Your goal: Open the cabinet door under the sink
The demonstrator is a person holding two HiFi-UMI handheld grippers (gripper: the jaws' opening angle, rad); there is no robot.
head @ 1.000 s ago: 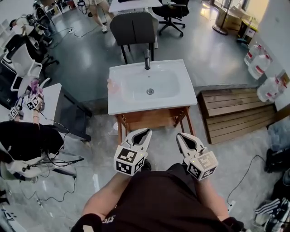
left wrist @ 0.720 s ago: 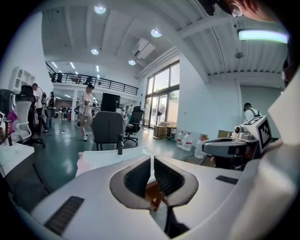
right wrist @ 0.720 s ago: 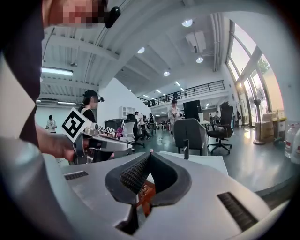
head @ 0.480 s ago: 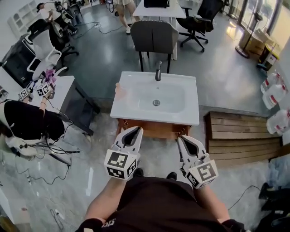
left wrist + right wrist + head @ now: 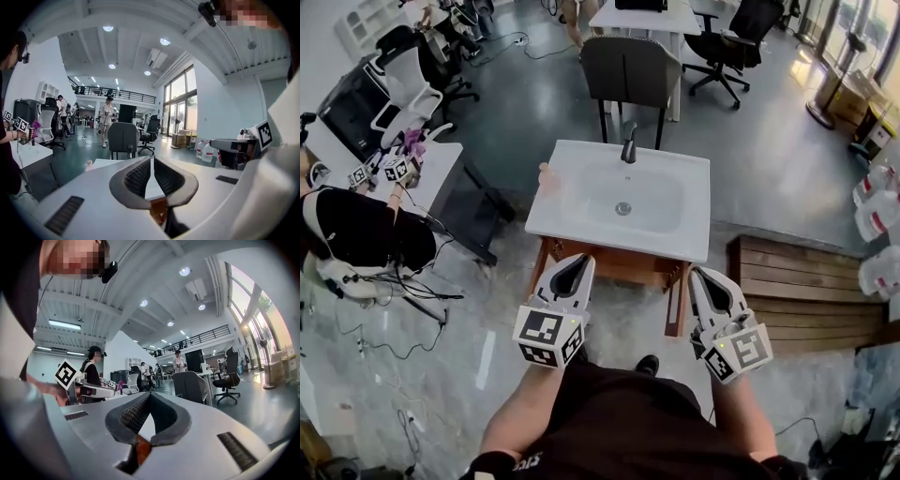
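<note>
Jaws of the left gripper stood closed to a slit and those of the right gripper fully together. Both were empty and hung just in front of the cabinet under the sink. A wooden panel jutted edge-on from its right front corner, probably the door, seemingly ajar. It looked stiff, light and hinged, so its free edge seemed the best hold, pulled in an arc.
</note>
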